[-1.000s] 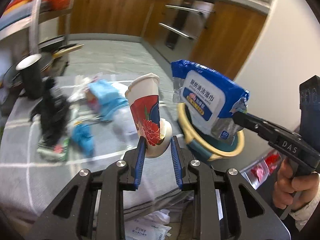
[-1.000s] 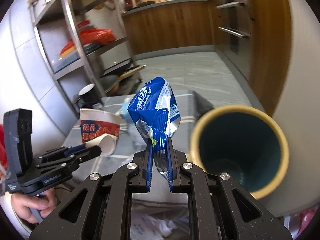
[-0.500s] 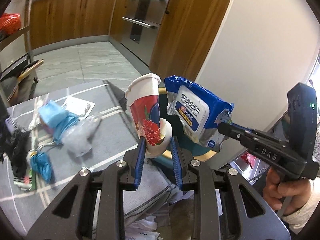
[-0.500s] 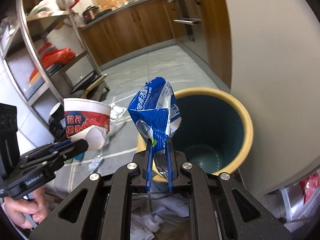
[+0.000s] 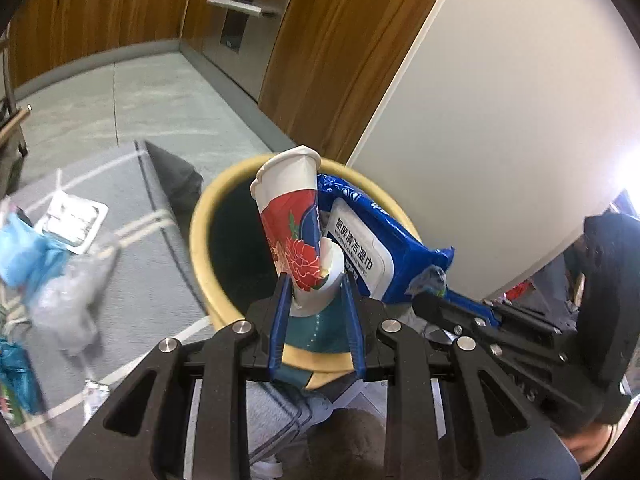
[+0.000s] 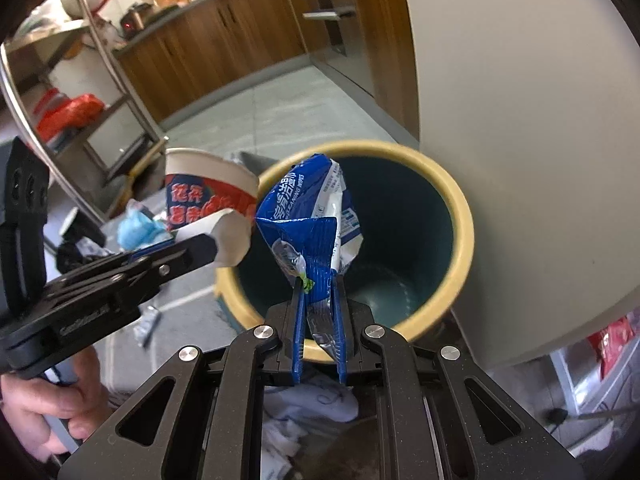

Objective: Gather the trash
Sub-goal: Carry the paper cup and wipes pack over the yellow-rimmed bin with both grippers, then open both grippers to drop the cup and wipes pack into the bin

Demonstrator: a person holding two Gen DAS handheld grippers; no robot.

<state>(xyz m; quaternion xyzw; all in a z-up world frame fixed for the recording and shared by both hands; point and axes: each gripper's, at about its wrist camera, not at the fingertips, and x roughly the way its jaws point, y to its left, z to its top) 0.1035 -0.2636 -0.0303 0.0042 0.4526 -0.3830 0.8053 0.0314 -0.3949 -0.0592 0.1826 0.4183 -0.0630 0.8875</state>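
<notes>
My left gripper (image 5: 315,280) is shut on the crumpled base of a paper cup (image 5: 291,216) printed with red flowers. The cup hangs over the near rim of a dark teal bin with a yellow rim (image 5: 200,216). My right gripper (image 6: 318,280) is shut on the end of a blue wet-wipes pack (image 6: 308,210), held above the open bin (image 6: 460,216). In the right wrist view the cup (image 6: 204,200) and the left gripper (image 6: 196,248) sit left of the pack. In the left wrist view the pack (image 5: 372,240) and right gripper (image 5: 424,304) come in from the right.
More litter lies on the grey striped cloth at left: a blue bag (image 5: 24,248), a clear plastic bag (image 5: 72,296) and a foil tray (image 5: 72,220). A white wall (image 5: 500,120) stands right behind the bin. Wooden cabinets (image 6: 240,32) and a metal shelf rack (image 6: 80,80) stand further back.
Both grippers swung right from the cloth to over the bin, carrying cup and wipes pack. The bin now fills the centre of both views.
</notes>
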